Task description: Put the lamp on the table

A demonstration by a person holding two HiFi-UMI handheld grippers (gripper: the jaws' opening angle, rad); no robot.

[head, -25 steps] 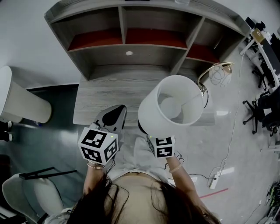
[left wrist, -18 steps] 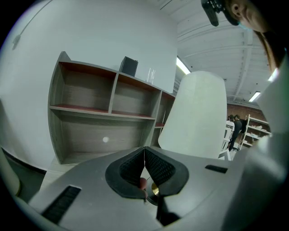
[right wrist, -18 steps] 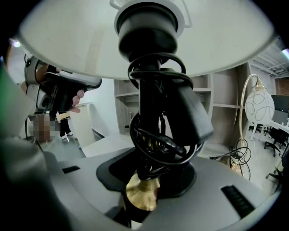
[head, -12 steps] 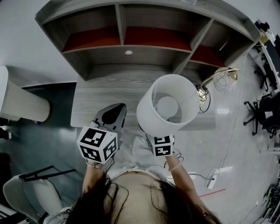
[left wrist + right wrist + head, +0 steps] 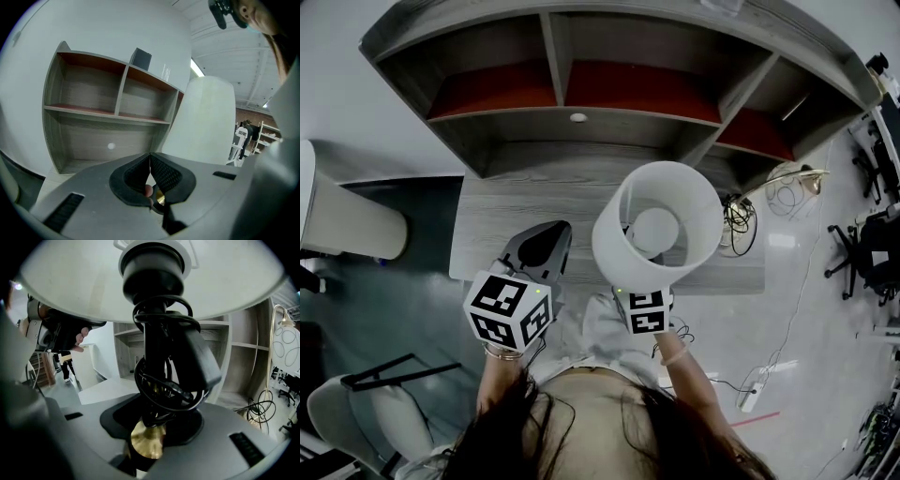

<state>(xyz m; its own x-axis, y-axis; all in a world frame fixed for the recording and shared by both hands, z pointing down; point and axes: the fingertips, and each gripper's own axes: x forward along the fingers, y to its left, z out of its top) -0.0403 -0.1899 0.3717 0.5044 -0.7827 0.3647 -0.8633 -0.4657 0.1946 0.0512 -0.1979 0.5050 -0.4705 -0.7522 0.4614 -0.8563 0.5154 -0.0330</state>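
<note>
The right gripper clamps the cord-wrapped stem of the lamp, upright over the front edge of the table; the left gripper is closed, empty.

Grey shelf unit stands against white wall.

The lamp is held by the right claw over the grey surface; the left claw is seen just beside it.

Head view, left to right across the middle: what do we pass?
White cylinder → left tool → lamp → black cable tangle → gold arc lamp → black office chair
</note>
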